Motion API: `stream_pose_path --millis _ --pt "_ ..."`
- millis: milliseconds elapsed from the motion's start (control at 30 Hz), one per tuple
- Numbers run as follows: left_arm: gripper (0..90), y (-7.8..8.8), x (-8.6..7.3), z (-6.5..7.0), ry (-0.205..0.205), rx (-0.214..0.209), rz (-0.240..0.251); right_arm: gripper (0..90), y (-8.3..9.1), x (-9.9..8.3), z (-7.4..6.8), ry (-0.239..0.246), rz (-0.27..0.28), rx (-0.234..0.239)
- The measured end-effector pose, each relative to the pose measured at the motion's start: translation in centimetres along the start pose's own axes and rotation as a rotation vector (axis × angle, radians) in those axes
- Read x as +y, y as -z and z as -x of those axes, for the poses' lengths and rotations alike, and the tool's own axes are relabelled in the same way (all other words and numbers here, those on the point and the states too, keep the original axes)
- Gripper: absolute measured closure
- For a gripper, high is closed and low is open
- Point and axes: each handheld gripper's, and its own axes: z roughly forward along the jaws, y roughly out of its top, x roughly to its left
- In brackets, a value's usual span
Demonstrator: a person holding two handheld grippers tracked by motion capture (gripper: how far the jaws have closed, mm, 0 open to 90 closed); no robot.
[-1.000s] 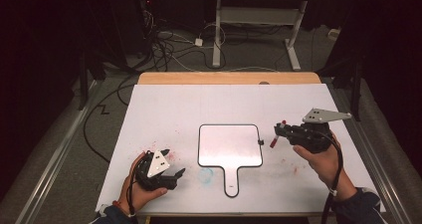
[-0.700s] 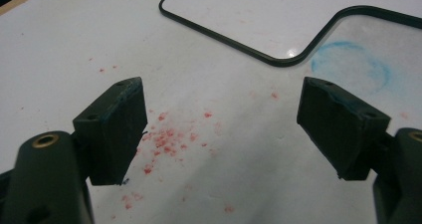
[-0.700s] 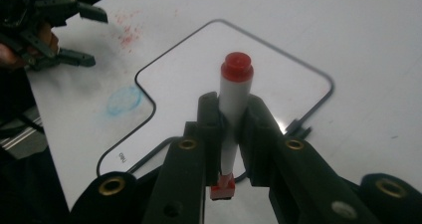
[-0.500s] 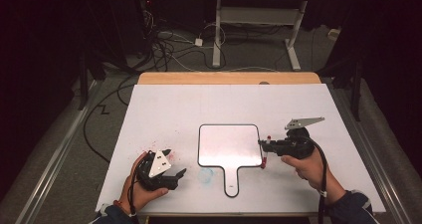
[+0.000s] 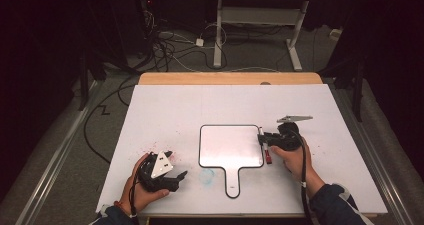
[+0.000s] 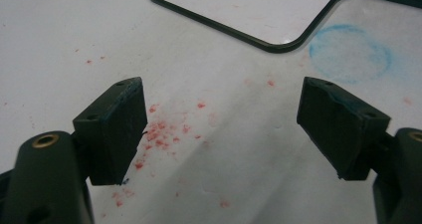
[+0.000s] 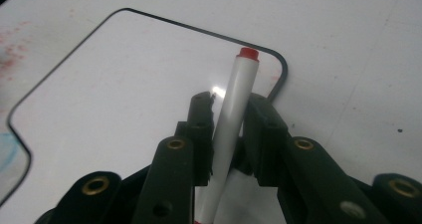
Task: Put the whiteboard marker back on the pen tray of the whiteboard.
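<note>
- The right gripper (image 5: pixel 263 141) has come down and moved toward the middle of the surface (image 5: pixel 190 105); one second ago it was held higher, nearer the right edge.
- It is now at the right edge of the whiteboard (image 5: pixel 231 145), and its tip reaches just over the black rim of the board.
- A marker (image 7: pixel 230 117) with a white body and a red end is between the fingers (image 7: pixel 199 129) of this gripper. The fingers have just been opening a little, and in the right gripper view small gaps show beside the marker, so the grip looks loose.
- In the high view the marker (image 5: pixel 266 152) lies along the right edge of the whiteboard, just beside the rim.
- The left gripper (image 5: pixel 172 172) stays in the same place, near the front left corner of the surface, with its fingers (image 6: pixel 117 129) wide apart and nothing between them.
- The whiteboard has not moved; its handle points to the front edge.
</note>
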Motion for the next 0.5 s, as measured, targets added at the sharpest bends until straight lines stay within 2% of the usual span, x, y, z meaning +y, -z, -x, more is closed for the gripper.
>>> stream_pose_path --millis 200,500 --pt "19.2 -0.1 0.0 0.0 -0.006 0.0 -0.013 73.5 -0.8 -0.1 -0.6 0.044 -0.012 -0.059" --pt "19.2 -0.1 0.0 0.0 -0.01 0.002 -0.014 67.4 -1.4 -0.1 -0.6 0.124 -0.023 -0.148"
